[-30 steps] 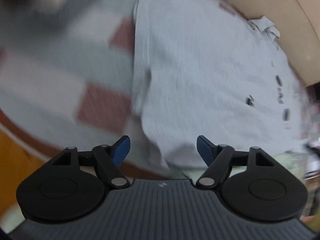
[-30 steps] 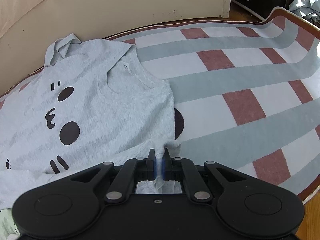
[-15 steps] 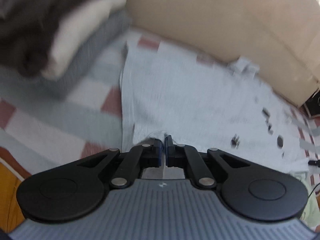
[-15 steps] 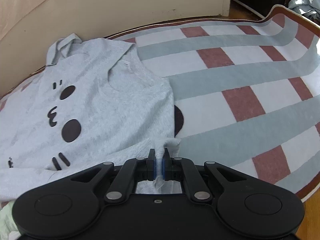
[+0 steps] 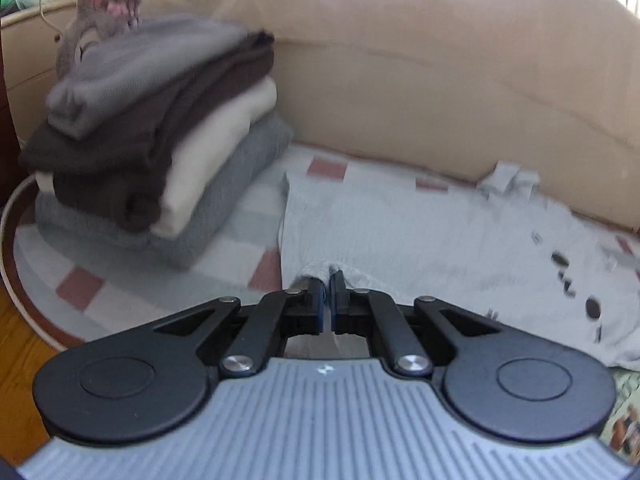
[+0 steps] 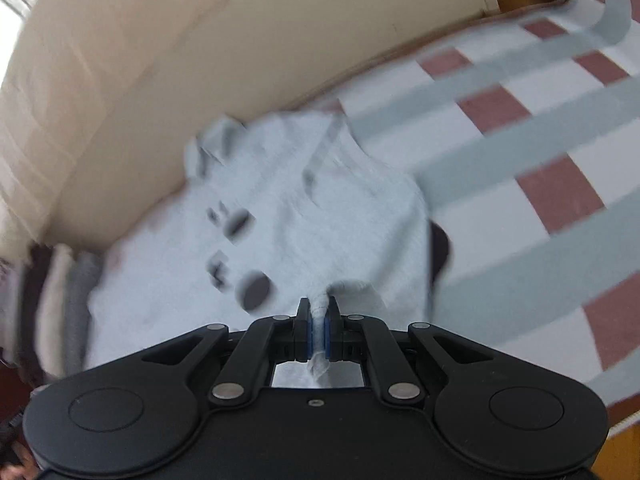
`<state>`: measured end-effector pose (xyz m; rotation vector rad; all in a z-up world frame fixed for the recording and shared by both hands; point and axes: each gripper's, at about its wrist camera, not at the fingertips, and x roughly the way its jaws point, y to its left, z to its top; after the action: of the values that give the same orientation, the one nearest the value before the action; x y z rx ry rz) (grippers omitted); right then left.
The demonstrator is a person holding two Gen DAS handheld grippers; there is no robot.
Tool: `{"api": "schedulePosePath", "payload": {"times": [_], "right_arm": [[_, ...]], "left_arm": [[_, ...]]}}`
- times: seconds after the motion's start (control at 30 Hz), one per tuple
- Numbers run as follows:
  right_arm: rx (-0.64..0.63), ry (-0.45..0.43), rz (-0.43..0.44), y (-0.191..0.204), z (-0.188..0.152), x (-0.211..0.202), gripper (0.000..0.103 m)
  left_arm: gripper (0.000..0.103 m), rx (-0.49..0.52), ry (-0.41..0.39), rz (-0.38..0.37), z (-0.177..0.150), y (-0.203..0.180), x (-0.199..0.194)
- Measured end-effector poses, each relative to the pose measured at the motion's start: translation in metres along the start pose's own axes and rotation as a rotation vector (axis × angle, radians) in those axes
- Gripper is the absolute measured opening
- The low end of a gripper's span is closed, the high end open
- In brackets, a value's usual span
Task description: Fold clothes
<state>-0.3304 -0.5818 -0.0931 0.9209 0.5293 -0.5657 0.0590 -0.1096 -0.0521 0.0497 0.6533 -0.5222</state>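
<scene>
A light grey T-shirt (image 5: 400,228) with black cat-face marks lies spread on a striped rug, its far edge against a beige sofa base. My left gripper (image 5: 329,280) is shut on a pinch of the T-shirt's near edge, at the hem end, and lifts it off the rug. In the right wrist view the same grey T-shirt (image 6: 304,224) shows its printed face, blurred. My right gripper (image 6: 319,308) is shut on a bunched fold of the T-shirt's near edge by the sleeve.
A stack of folded clothes (image 5: 152,152), grey, dark brown and cream, stands on the rug left of the T-shirt. The beige sofa base (image 5: 440,92) runs behind. The red, grey and white rug (image 6: 520,184) stretches to the right. Wooden floor (image 5: 24,344) lies past the rug's edge.
My left gripper went from open over the T-shirt to shut on its edge, then rose and tipped up so the folded stack came into view. The right gripper lifted its held fold.
</scene>
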Motion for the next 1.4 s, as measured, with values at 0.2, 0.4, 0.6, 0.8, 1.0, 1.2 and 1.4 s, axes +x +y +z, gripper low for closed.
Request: {"api": "schedulePosePath", "payload": {"times": [0.2,0.4,0.6,0.8,1.0,1.2,1.4], "right_arm": [[-0.044,-0.239,0.200,0.041,0.038,-0.111,0.008],[-0.035,-0.190,0.140,0.008,-0.023,-0.157,0.007],[0.193,-0.148,0.082,-0.052,-0.084,-0.136,0.007],[0.003,-0.230,0.138,-0.005,-0.058,-0.187,0.007],[0.017,-0.060,-0.083,-0.041,-0.096,-0.165,0.007],[0.008,0.089,-0.213,-0.048,-0.107,-0.131,0.008],[0.011,0.109,-0.403,-0.030,-0.082,-0.143,0.055]], "left_arm": [[0.003,0.061,-0.149,0.045,0.012,-0.030,-0.078],[0.003,-0.076,-0.117,0.021,-0.034,-0.035,-0.135],[0.003,-0.084,-0.008,0.010,-0.064,-0.030,-0.135],[0.003,-0.021,-0.007,0.027,-0.059,-0.037,-0.151],[0.003,-0.057,0.156,0.026,-0.079,-0.028,-0.143],[0.003,-0.034,0.202,-0.015,-0.081,-0.029,-0.149],[0.012,0.073,0.197,-0.148,-0.062,-0.034,-0.163]]}}
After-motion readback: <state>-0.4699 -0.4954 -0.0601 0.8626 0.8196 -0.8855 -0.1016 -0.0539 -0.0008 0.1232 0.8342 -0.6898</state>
